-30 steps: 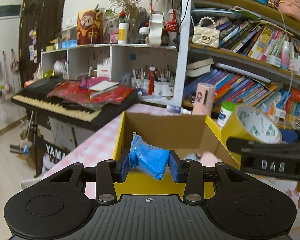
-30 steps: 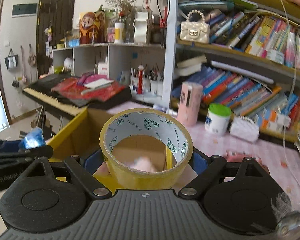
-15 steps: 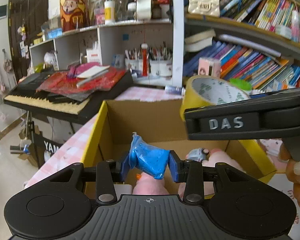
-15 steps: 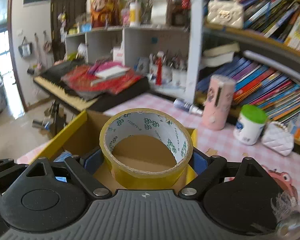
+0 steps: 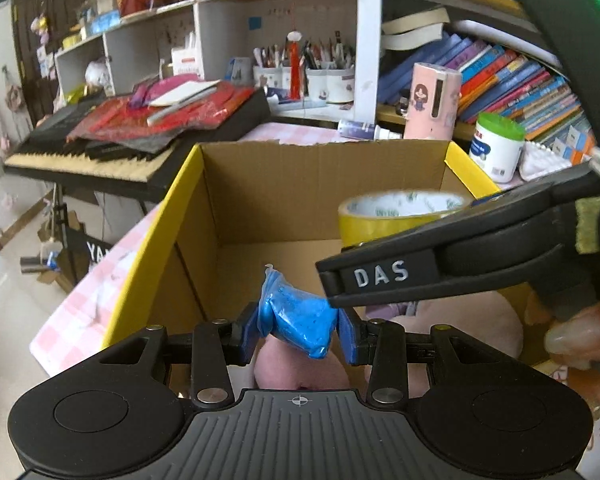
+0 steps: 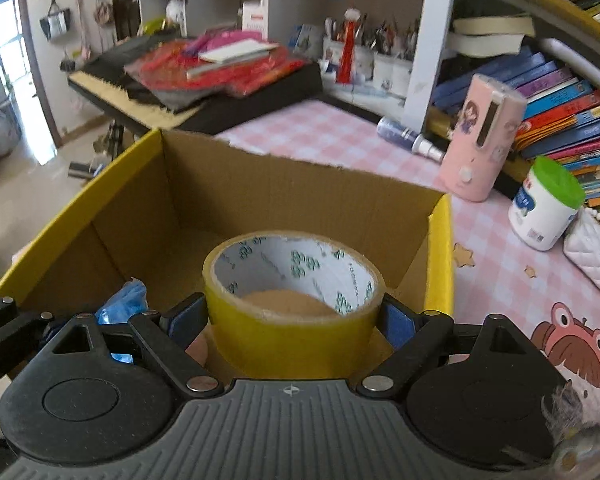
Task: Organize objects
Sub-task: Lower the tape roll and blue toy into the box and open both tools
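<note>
Both grippers hang over the open cardboard box (image 6: 300,200) on the pink checked desk (image 6: 328,136). The left gripper (image 5: 298,326) has its fingers clamped on a crumpled blue packet (image 5: 296,316), pads pressing from both sides, with something soft and pink (image 5: 300,368) on the box floor just below them. Right beside it, the right gripper (image 6: 290,320) has its fingers spread wide and pressed against the two sides of a roll of yellow tape (image 6: 292,300), held flat with its hole facing up, above the box interior. Beyond the fingers, past the far wall, stand a pink cylinder (image 6: 480,144) and a green-lidded jar (image 6: 544,204).
</note>
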The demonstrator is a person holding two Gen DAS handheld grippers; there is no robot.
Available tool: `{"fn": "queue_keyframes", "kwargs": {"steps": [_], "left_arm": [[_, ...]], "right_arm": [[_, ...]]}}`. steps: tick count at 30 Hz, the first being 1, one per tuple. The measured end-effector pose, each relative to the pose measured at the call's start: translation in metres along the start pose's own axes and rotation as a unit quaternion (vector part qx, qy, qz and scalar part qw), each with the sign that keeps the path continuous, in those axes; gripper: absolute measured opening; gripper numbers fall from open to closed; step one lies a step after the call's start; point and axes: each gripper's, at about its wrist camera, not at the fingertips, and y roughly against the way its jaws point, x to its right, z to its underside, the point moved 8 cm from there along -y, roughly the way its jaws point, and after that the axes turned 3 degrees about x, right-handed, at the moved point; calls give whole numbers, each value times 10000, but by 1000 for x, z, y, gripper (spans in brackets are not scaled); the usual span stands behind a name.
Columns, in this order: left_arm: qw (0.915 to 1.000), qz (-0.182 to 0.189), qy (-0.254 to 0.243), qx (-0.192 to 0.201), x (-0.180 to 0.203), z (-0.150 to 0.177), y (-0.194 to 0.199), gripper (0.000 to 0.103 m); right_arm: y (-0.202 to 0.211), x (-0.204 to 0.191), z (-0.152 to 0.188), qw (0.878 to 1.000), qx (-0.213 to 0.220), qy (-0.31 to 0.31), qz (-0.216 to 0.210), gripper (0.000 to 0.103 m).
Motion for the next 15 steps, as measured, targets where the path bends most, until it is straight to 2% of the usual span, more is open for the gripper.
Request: {"fn": "queue_keyframes", "kwargs": {"steps": [5,9,13,15], "left_arm": [[9999,-4,105,-49,-1,2,-2,39],[9999,15,138,36,0,1,3,43],[9996,-18,135,232,0,-2,13,63],[9993,-16,144,333,0,-4,20,67]], "right_arm": [[-5,-3,2,9997,-239,65,-50,89],[-2,-4,3,9997,-200,66,-109,89],[10,-4,-2,9998,163,62,-131,92],[18,-4,-4,9994,320,-26,-128,93]]}}
